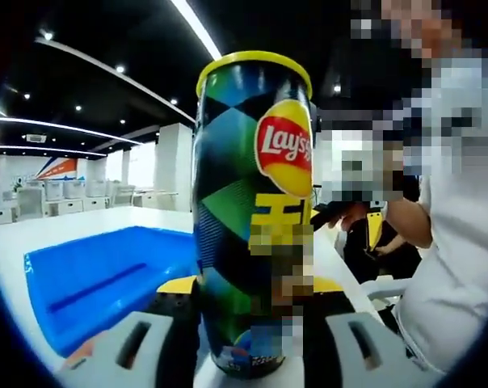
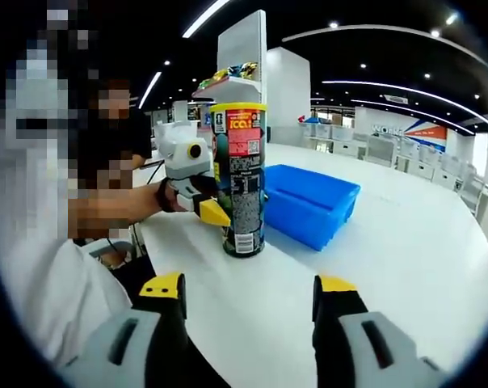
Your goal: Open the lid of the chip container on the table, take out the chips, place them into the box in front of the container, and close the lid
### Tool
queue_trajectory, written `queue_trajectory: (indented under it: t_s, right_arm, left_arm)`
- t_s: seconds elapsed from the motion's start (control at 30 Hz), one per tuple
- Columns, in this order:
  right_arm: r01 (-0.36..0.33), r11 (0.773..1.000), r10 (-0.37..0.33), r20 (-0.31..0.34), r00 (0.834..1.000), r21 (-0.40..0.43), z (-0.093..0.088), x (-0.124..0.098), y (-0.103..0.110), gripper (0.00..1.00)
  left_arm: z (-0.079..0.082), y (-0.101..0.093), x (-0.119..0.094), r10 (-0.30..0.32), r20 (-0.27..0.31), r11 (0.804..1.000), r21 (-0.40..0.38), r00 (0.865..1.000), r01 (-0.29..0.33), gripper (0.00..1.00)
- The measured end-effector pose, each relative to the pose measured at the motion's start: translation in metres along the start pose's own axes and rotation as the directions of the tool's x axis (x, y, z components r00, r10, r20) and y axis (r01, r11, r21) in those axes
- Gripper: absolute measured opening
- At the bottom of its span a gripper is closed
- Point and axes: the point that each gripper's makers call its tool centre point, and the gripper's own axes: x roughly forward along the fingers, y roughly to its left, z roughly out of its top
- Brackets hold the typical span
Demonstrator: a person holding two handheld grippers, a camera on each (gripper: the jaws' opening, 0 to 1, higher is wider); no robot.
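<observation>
The chip container (image 2: 239, 179) stands upright on the white table (image 2: 405, 267), its yellow lid (image 1: 254, 63) seated on top, so the opening step looks not yet done. The blue box (image 2: 309, 202) sits just beside the container, touching or nearly touching its base, its open top up and ready to receive chips. The left gripper (image 1: 248, 323) has its jaws pressed against the container's lower body from either side, pinching it low down, probably to keep the tall container from tipping or turning when the lid is pulled. The right gripper (image 2: 248, 291) is well apart from the container, on the near side, jaws spread with nothing between them, likely free to go to the lid
</observation>
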Motion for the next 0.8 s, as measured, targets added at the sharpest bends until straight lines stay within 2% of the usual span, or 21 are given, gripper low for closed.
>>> queue_trajectory:
  t_s: [0.13, 0.3, 0.43, 0.5, 0.6, 0.8]
  right_arm:
    - [-0.001, 1.0, 0.001, 0.02, 1.0, -0.008, 0.003, 0.0, 0.0, 0.62]
    - [-0.007, 1.0, 0.007, 0.0, 1.0, -0.013, -0.001, 0.001, 0.002, 0.62]
    - [-0.013, 1.0, 0.013, 0.009, 1.0, -0.006, 0.0, 0.002, 0.002, 0.64]
    - [-0.004, 1.0, 0.004, 0.032, 0.999, 0.019, 0.006, 0.002, 0.001, 0.69]
    - [-0.011, 1.0, 0.01, 0.064, 0.998, 0.021, 0.015, 0.001, 0.002, 0.67]
    - [-0.026, 1.0, 0.026, 0.102, 0.994, 0.003, 0.03, 0.005, 0.01, 0.75]
  left_arm:
    - [0.0, 0.0, -0.001, 0.006, 0.018, 1.0, -0.001, 1.0, -0.006, 0.49]
    - [0.001, 0.0, 0.0, 0.004, 0.023, 1.0, -0.001, 1.0, -0.004, 0.48]
    - [0.001, 0.0, 0.0, 0.005, 0.023, 1.0, 0.004, 1.0, -0.005, 0.48]
    - [0.001, 0.001, 0.0, 0.007, 0.026, 1.0, 0.006, 1.0, -0.007, 0.48]
    - [0.001, 0.001, 0.0, 0.01, 0.026, 1.0, 0.007, 1.0, -0.01, 0.48]
    - [0.001, 0.001, 0.0, 0.01, 0.032, 1.0, 0.008, 0.999, -0.01, 0.47]
